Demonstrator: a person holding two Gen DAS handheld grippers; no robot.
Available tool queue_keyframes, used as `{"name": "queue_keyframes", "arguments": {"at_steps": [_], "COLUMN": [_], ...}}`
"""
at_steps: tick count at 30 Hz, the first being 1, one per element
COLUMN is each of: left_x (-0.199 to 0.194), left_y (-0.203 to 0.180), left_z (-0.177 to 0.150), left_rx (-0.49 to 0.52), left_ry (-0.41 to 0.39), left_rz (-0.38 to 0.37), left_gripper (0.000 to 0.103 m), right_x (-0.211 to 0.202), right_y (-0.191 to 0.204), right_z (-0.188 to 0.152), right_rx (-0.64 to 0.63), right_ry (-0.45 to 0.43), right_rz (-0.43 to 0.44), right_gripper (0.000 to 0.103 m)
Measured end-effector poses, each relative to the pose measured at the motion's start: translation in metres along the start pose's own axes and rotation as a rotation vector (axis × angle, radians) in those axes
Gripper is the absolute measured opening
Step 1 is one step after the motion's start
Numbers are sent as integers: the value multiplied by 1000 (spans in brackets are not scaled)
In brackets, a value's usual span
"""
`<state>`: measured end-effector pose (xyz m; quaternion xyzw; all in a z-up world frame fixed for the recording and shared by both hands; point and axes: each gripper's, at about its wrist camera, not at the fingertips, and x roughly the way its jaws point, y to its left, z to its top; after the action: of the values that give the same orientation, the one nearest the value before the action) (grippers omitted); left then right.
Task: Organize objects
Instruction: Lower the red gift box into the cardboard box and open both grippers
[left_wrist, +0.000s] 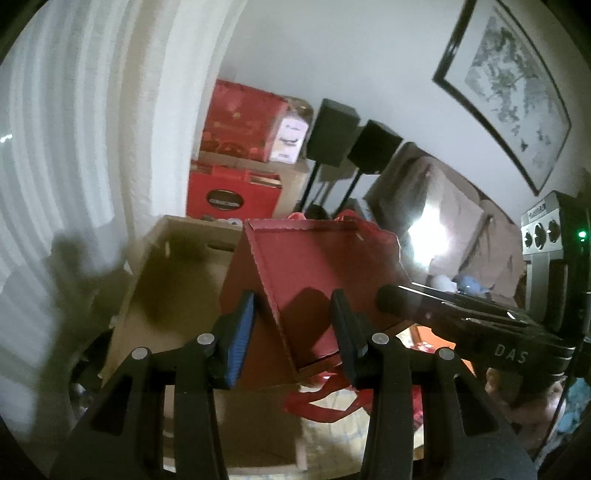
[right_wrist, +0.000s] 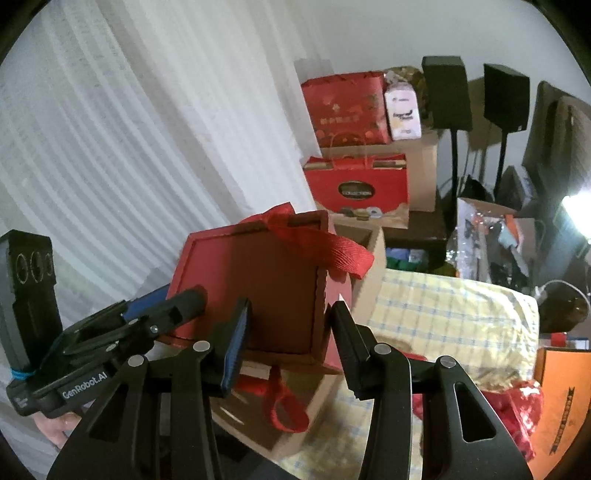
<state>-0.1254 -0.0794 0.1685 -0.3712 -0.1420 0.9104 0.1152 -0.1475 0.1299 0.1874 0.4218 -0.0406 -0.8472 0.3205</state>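
A red open box (left_wrist: 314, 273) with red ribbon handles (right_wrist: 332, 247) sits tilted against a brown cardboard box (left_wrist: 173, 273). My left gripper (left_wrist: 295, 332) is open, its fingers on either side of the red box's near edge, not closed on it. My right gripper (right_wrist: 291, 332) is open too, its fingers straddling the red box's (right_wrist: 258, 288) lower right corner. The right gripper also shows in the left wrist view (left_wrist: 461, 314), reaching in from the right. The left gripper shows in the right wrist view (right_wrist: 162, 314) at the box's left side.
Red gift boxes (right_wrist: 351, 107) and a red carton (right_wrist: 358, 184) are stacked on cardboard at the back. Two black speakers (right_wrist: 447, 92) stand on poles. A yellow checked cloth (right_wrist: 443, 314) covers the surface on the right. An orange box (right_wrist: 561, 398) lies far right. White curtains (right_wrist: 129, 147) hang left.
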Motion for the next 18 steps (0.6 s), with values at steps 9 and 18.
{"name": "queue_keyframes", "arguments": {"at_steps": [9, 18], "left_x": [36, 97], "left_y": [47, 94], "left_z": [15, 1], "left_rx": [-26, -82], "left_ry": [30, 116], "left_rz": [53, 54], "left_gripper": [38, 39], "right_x": [64, 128], "right_y": [9, -4], "right_z": [21, 7], "right_rx": [13, 33], "right_ry": [69, 148], "right_rz": [10, -21], "right_gripper": [46, 46]}}
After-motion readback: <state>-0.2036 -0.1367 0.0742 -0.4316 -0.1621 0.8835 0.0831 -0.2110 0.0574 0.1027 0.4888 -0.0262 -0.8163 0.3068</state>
